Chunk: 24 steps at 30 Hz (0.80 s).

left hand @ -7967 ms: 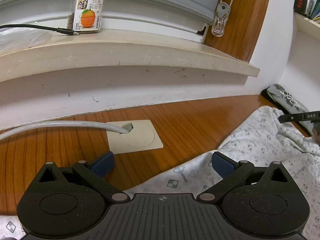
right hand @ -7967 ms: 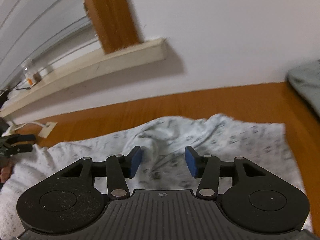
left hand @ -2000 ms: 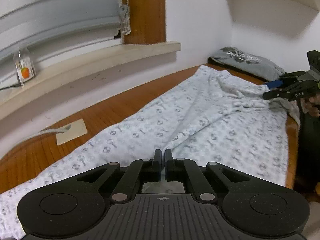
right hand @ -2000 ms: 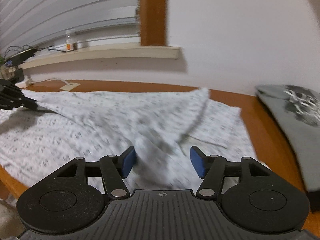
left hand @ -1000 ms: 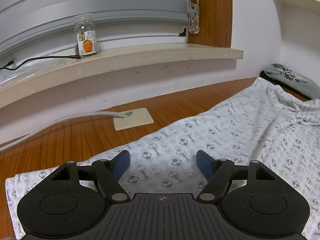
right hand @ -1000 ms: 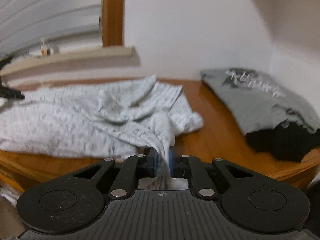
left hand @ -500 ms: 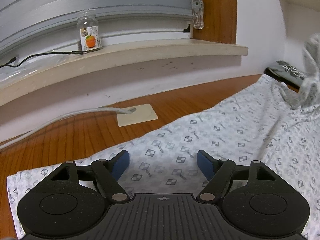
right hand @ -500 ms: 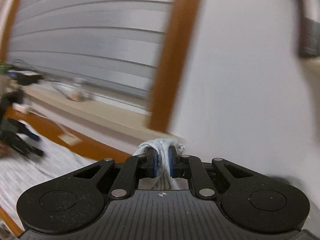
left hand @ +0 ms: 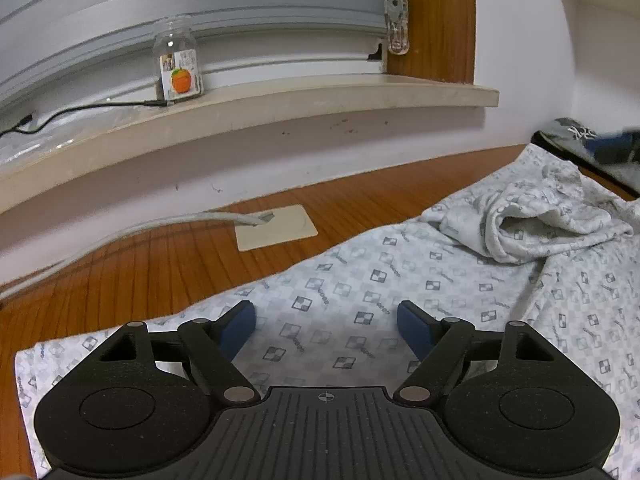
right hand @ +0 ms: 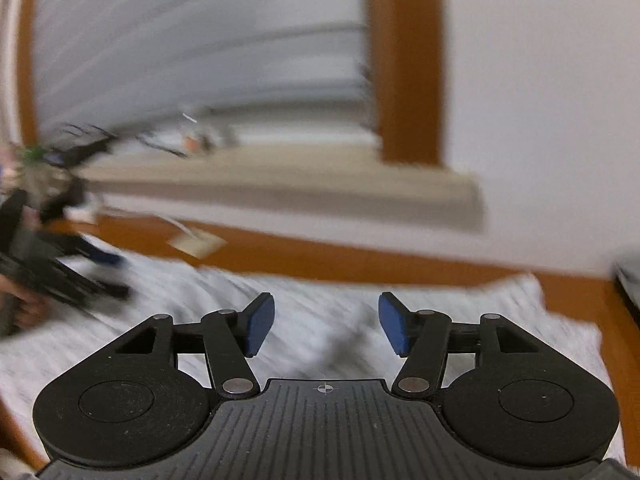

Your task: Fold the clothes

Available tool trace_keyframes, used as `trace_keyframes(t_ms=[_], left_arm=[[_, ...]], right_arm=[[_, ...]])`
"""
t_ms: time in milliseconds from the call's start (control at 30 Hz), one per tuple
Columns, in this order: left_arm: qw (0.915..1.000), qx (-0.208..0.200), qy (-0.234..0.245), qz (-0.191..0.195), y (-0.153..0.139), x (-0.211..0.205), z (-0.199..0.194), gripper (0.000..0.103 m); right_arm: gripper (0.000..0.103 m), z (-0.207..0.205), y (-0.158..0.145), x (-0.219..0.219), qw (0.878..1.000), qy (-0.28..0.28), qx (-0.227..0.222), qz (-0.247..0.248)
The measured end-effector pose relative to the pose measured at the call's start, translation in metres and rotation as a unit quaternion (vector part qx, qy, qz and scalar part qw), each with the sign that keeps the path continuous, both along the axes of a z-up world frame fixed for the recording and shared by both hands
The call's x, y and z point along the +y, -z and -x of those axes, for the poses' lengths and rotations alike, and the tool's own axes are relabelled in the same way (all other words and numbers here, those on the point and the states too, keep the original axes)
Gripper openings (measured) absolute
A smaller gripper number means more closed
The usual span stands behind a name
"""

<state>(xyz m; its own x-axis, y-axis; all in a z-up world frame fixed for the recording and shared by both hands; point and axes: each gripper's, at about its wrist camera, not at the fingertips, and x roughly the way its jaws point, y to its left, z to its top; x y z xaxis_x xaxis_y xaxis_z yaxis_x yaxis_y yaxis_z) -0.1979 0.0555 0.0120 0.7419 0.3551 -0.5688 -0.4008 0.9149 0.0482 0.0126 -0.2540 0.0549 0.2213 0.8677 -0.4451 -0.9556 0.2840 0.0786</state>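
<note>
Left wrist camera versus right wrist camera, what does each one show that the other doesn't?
Only the left wrist view shows the bunched fold lying on the patterned garment, and the jar's orange label. Only the right wrist view shows the left tool from outside, blurred. Both show the garment, wooden table, windowsill, and an open tool with nothing in it.

The right wrist view is smeared by motion blur: the print on the patterned garment (right hand: 320, 320) cannot be resolved, and the items on the window sill (right hand: 280, 176) cannot be identified. In the left wrist view, the garment (left hand: 400, 280) is cut off at the right and lower edges and partly hidden behind the left gripper (left hand: 326, 326). A dark blurred object (left hand: 616, 148) at the right edge cannot be identified.
</note>
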Motion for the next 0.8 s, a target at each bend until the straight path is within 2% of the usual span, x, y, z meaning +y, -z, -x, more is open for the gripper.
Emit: trace_keyframes(t_ms=[133, 267, 367, 433, 500, 600, 700, 800], left_arm=[[0.9996, -0.017, 0.022, 0.002, -0.014, -0.015, -0.009, 0.081], [0.9972, -0.032, 0.066, -0.013, -0.034, -0.043, -0.028, 0.074], [0.9932, -0.038, 0.109, -0.016, -0.047, -0.068, -0.046, 0.06], [0.9894, -0.043, 0.138, -0.01, -0.053, -0.086, -0.06, 0.044], [0.9851, -0.043, 0.167, 0.0, -0.056, -0.102, -0.074, 0.034], [0.98, -0.028, 0.197, 0.007, -0.054, -0.127, -0.098, 0.034], [0.978, -0.007, 0.208, 0.019, -0.044, -0.141, -0.117, 0.034], [0.9781, 0.005, 0.206, 0.028, -0.037, -0.144, -0.129, 0.05]], right_arm=[[0.058, -0.017, 0.031, -0.014, 0.999, 0.039, 0.011, 0.012], [0.062, -0.029, 0.051, -0.022, 0.998, 0.064, 0.023, 0.016], [0.068, -0.027, 0.052, -0.018, 0.997, 0.065, 0.018, 0.023], [0.069, -0.025, 0.052, -0.015, 0.997, 0.065, 0.014, 0.028], [0.069, -0.026, 0.051, -0.014, 0.997, 0.069, 0.013, 0.031], [0.072, -0.029, 0.052, -0.014, 0.996, 0.076, 0.022, 0.029], [0.074, -0.034, 0.053, -0.018, 0.995, 0.086, 0.045, 0.021], [0.075, -0.04, 0.056, -0.019, 0.993, 0.089, 0.072, 0.024]])
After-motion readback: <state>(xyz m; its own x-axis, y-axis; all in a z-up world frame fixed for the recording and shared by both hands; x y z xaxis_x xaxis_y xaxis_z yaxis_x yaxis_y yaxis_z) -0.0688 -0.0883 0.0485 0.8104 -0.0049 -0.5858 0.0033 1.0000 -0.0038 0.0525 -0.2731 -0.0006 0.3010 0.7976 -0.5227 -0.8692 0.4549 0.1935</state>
